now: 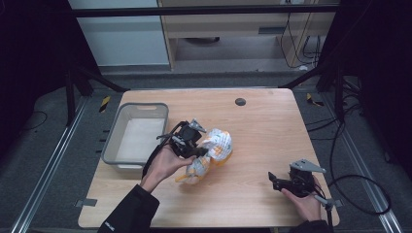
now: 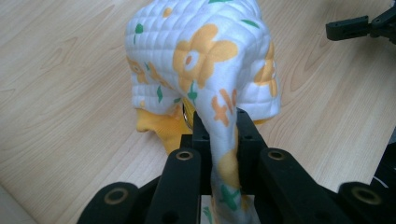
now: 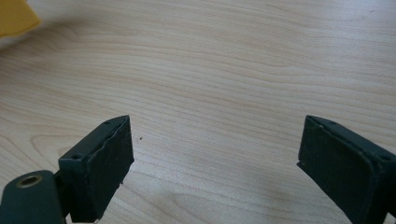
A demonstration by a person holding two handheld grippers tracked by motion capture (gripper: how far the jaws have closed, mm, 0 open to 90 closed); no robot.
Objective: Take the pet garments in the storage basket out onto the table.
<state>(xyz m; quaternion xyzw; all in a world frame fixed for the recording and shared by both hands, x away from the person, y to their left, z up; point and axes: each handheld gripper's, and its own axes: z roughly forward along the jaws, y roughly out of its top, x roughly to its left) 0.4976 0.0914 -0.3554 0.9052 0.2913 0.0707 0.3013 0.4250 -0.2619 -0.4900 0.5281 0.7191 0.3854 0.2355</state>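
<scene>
Left gripper (image 2: 219, 123) pinches a fold of the white quilted cloth with orange flowers (image 2: 201, 56), likely bound for the grey plastic bin (image 1: 112, 145) at nine o'clock; right gripper (image 3: 215, 154) rests spread at four o'clock, spare

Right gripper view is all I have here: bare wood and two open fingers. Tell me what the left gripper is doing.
Observer: The left gripper is shut on a fold of a quilted white cloth with orange flowers.
Operator: Say where that cloth is.
Observer: It lies near the middle of the wooden table, with its yellow lining showing underneath.
Operator: Name anything beside it.
Observer: A grey plastic bin stands to its left in the high view, nothing inside it.
</scene>
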